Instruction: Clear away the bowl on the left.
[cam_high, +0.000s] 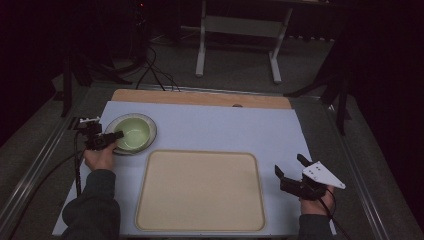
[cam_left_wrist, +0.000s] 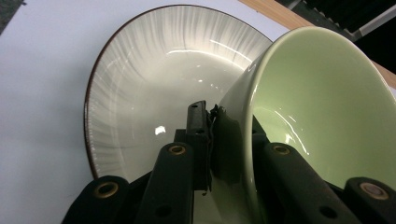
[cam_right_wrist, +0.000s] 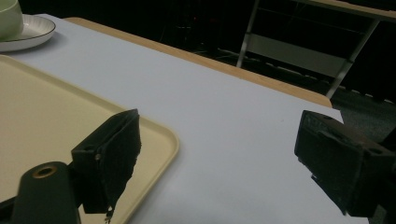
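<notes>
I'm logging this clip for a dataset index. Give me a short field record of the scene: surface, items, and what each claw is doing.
surface: pale blue mat over a wooden table
items: green bowl sitting in a white dark-rimmed plate; beige tray, nothing on it
bowl state: tilted in the left gripper view
left claw: shut on the bowl's wall, one jaw inside, one outside
right claw: open, holding nothing, by the tray's right edge above the mat
hands: left hand beside the plate; right hand at the mat's near right corner
</notes>
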